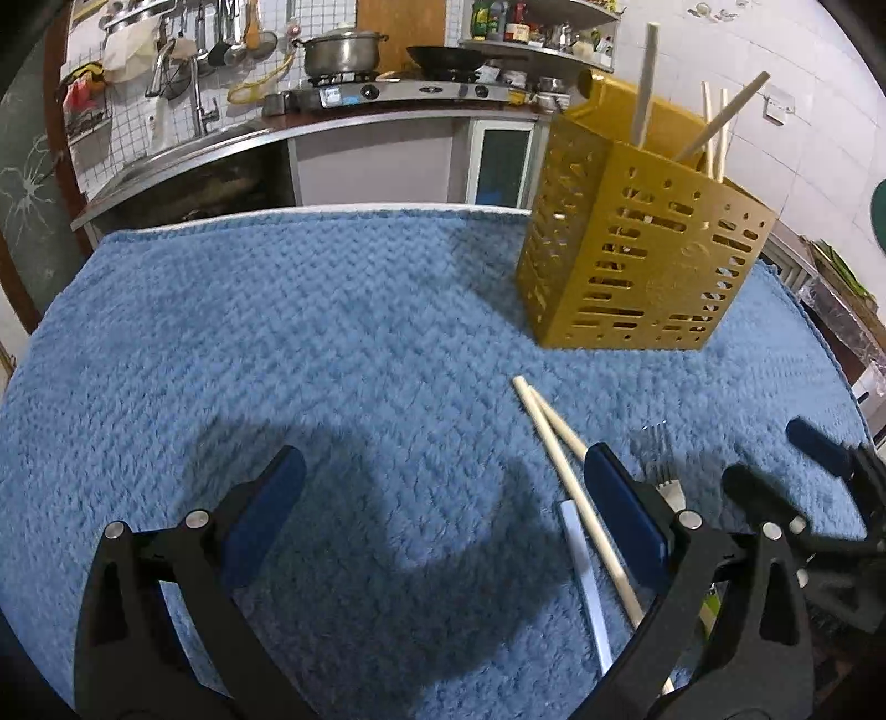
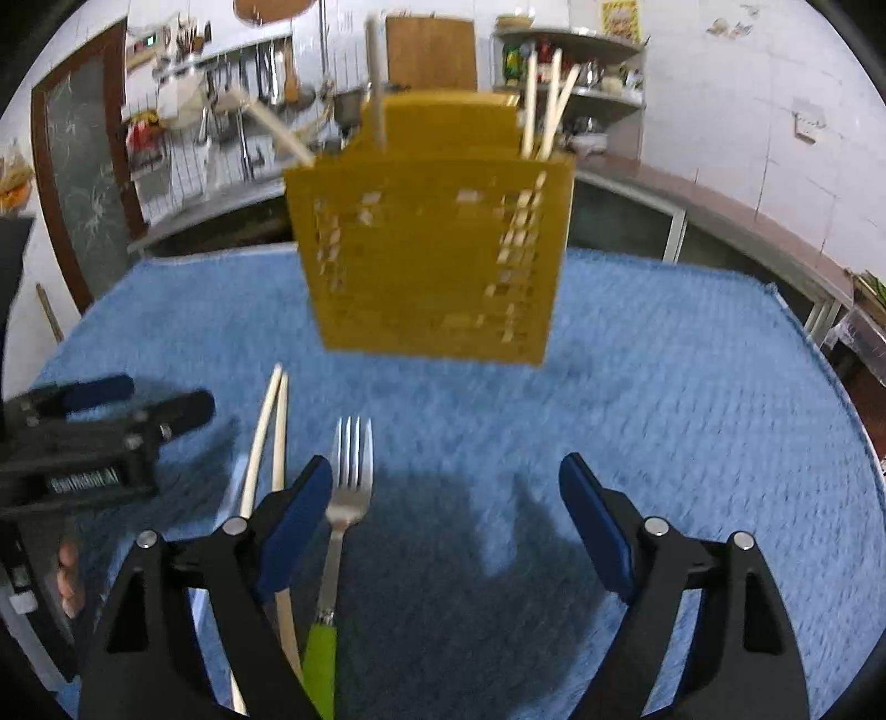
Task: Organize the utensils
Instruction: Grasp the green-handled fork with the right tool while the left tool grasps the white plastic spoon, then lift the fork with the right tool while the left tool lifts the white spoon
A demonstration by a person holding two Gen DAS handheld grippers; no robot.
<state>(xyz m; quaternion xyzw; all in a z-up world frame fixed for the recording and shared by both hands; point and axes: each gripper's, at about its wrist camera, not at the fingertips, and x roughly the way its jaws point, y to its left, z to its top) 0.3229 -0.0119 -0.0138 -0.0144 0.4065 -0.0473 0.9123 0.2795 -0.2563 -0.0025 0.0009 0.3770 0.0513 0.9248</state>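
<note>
A yellow perforated utensil holder (image 1: 642, 249) (image 2: 432, 243) stands on the blue towel with several chopsticks (image 1: 714, 130) (image 2: 545, 102) sticking up from it. A pair of loose wooden chopsticks (image 1: 559, 454) (image 2: 271, 426) lies on the towel, beside a flat white stick (image 1: 581, 570). A fork with a green handle (image 2: 346, 487) (image 1: 664, 471) lies next to them. My left gripper (image 1: 443, 487) is open over bare towel, the chopsticks running under its right finger. My right gripper (image 2: 448, 498) is open and holds nothing; the fork lies just inside its left finger.
The blue towel (image 1: 277, 332) (image 2: 692, 360) covers the whole table. Behind it runs a kitchen counter with a sink (image 1: 183, 149), a gas stove with a steel pot (image 1: 343, 50) and a wok (image 1: 448, 58). Shelves of bottles hang on the tiled wall.
</note>
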